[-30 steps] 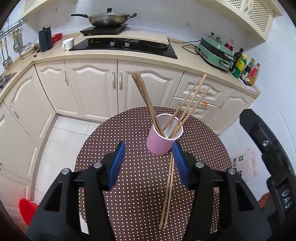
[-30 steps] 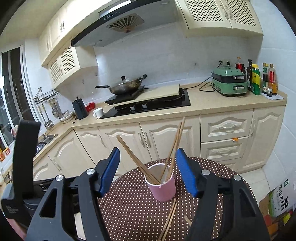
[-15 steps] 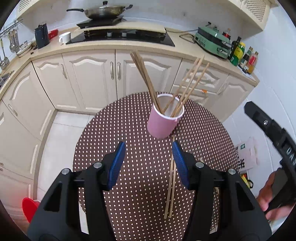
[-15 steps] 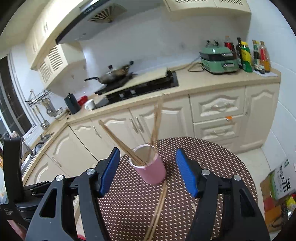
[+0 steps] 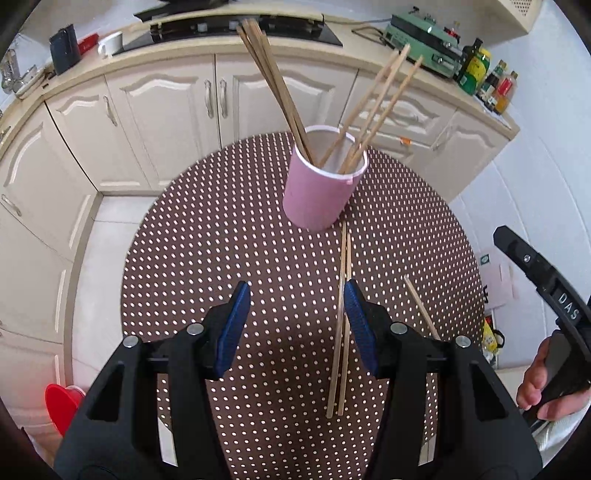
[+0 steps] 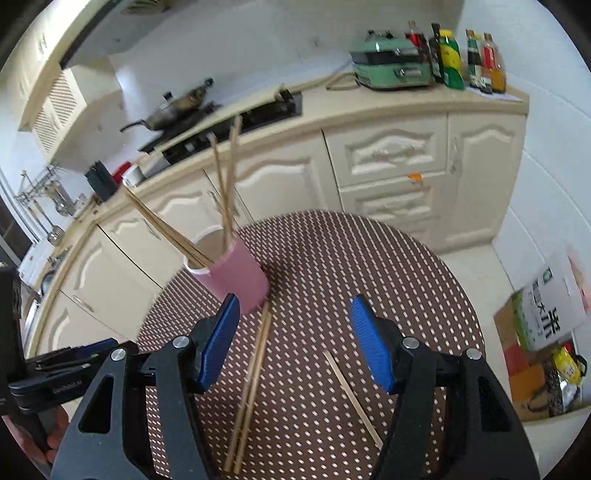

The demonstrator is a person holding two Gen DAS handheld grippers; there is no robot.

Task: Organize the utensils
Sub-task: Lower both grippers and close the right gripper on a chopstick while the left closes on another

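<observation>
A pink cup stands on the round dotted table and holds several wooden chopsticks. A pair of chopsticks lies flat in front of the cup, and a single chopstick lies to its right. My left gripper is open and empty above the table, its right finger beside the lying pair. In the right wrist view the cup is at the left, the pair and the single chopstick lie below my open, empty right gripper.
Cream kitchen cabinets and a counter with a stove stand behind the table. A green appliance and bottles sit at the counter's right end. Boxes lie on the floor at the right.
Both grippers have pulled back from the cup and tilted down toward the table. The single chopstick at the right has come into view. Both stay open and empty.
</observation>
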